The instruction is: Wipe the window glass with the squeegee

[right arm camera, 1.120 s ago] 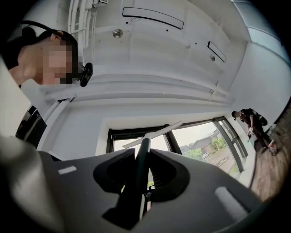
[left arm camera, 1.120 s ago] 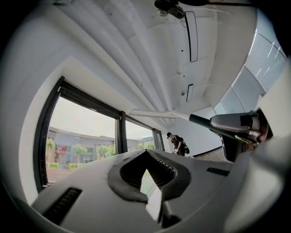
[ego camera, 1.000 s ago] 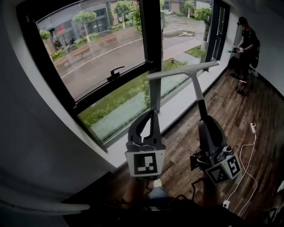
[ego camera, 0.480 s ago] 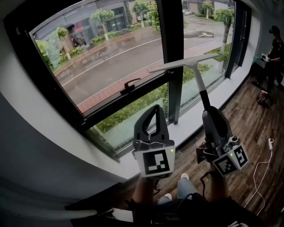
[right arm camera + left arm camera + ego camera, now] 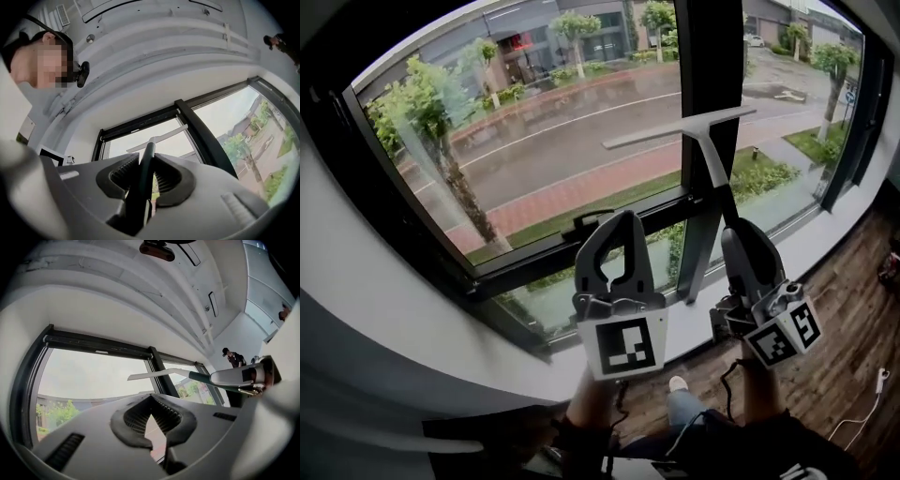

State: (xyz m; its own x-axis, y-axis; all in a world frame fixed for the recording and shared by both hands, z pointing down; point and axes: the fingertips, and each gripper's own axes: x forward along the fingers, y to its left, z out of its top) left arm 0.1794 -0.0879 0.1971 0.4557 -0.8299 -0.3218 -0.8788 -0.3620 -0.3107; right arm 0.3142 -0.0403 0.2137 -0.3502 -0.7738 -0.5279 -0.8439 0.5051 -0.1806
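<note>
No writing can be read; the distant red sign is too blurred.

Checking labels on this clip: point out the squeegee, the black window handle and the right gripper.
White T-shaped squeegee (image 5: pixel 680 128), head view, blade middle.
Black window handle (image 5: pixel 587 217), head view, lever.
Right gripper (image 5: pixel 738 232), head view, between its fingertips.

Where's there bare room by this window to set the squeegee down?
The white sill right of the right gripper, up to the black side frame, looks bare. Around the mullion it is crowded: the squeegee and left gripper sit in front.
</note>
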